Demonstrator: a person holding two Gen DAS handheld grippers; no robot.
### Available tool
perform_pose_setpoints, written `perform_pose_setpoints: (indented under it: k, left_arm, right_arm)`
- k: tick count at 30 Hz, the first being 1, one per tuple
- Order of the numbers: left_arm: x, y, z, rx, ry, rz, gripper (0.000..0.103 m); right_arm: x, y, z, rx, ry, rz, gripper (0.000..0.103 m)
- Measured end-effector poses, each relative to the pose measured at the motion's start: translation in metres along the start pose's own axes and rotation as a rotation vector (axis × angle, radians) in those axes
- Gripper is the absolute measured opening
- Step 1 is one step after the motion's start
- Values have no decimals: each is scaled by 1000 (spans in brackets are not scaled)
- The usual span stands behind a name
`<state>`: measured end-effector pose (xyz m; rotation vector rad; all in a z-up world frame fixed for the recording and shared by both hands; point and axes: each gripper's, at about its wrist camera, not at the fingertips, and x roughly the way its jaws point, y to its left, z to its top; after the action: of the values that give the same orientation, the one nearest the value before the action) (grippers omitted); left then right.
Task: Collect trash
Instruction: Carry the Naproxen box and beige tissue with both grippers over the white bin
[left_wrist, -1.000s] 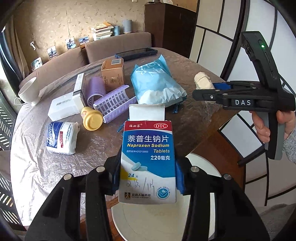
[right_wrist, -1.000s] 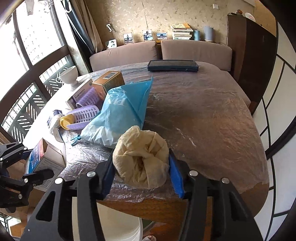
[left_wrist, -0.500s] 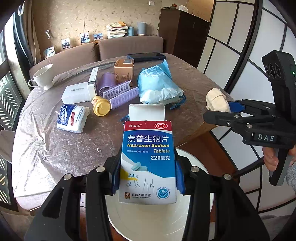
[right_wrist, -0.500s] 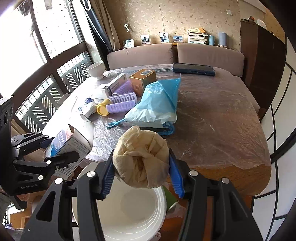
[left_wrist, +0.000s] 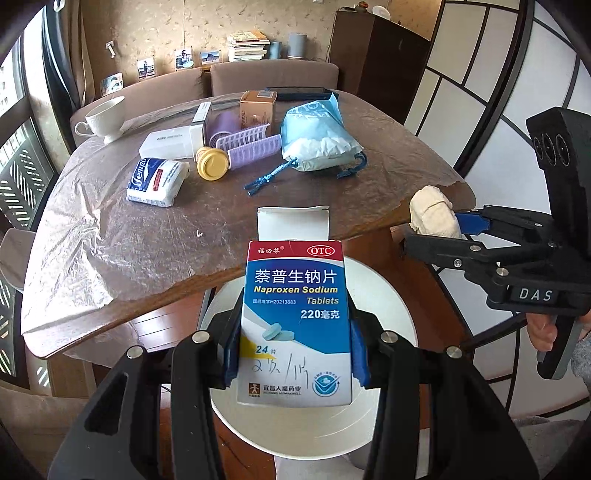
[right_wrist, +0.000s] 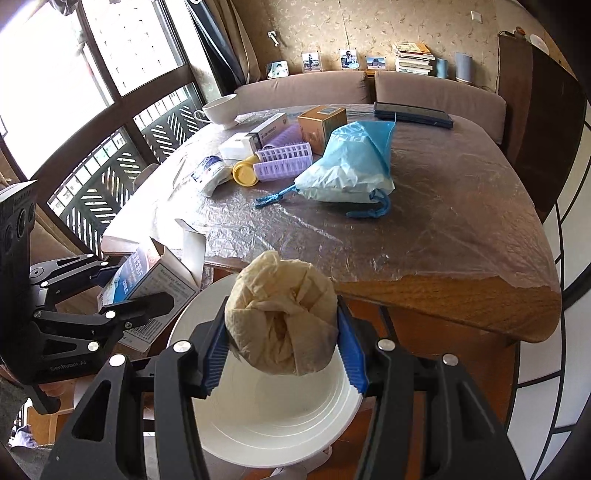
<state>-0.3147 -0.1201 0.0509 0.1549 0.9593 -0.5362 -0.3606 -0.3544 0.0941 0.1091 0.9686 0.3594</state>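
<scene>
On the left, our left gripper (left_wrist: 295, 347) pinches the pill box (left_wrist: 295, 321), which stands tall right over the white bin (left_wrist: 399, 306) with its flap open. On the right, our right gripper (right_wrist: 282, 350) squeezes the paper ball (right_wrist: 282, 314) over the same bin, just past the table (right_wrist: 461, 295) edge. We think both can drop straight down, with open room below.

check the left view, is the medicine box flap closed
No, the box in the left tool has its top flap standing open.
</scene>
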Motion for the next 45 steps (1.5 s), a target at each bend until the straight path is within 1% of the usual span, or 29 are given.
perform_pose_setpoints:
  k: [9, 18, 22, 27, 30, 32, 34, 37, 45]
  left_arm:
    - [3, -4, -23, -36, 41, 13, 47]
    - [18, -1, -42, -87, 91, 49, 47]
    - [25, 1, -46, -131, 103, 68, 47]
    - [32, 3, -46, -178, 100, 97, 47]
    - [36, 4, -47, -209, 97, 96, 47]
    - [39, 2, -47, -204, 101, 108, 47]
    - [41, 1, -47, -200, 105, 118, 47]
    - [44, 2, -49, -223, 109, 108, 47]
    - [53, 5, -52, -256, 118, 123, 47]
  right_arm:
    - [10, 7, -24, 2, 45, -8, 52]
    - [35, 10, -44, 30, 105, -63, 52]
    - [45, 10, -47, 45, 122, -74, 52]
    - [53, 13, -47, 45, 130, -94, 52]
    - [55, 9, -45, 95, 124, -64, 52]
    - [57, 12, -45, 88, 127, -61, 52]
    - [61, 16, -46, 64, 135, -79, 52]
    - [66, 18, -49, 82, 147, -65, 52]
    - [75, 16, -53, 109, 159, -67, 52]
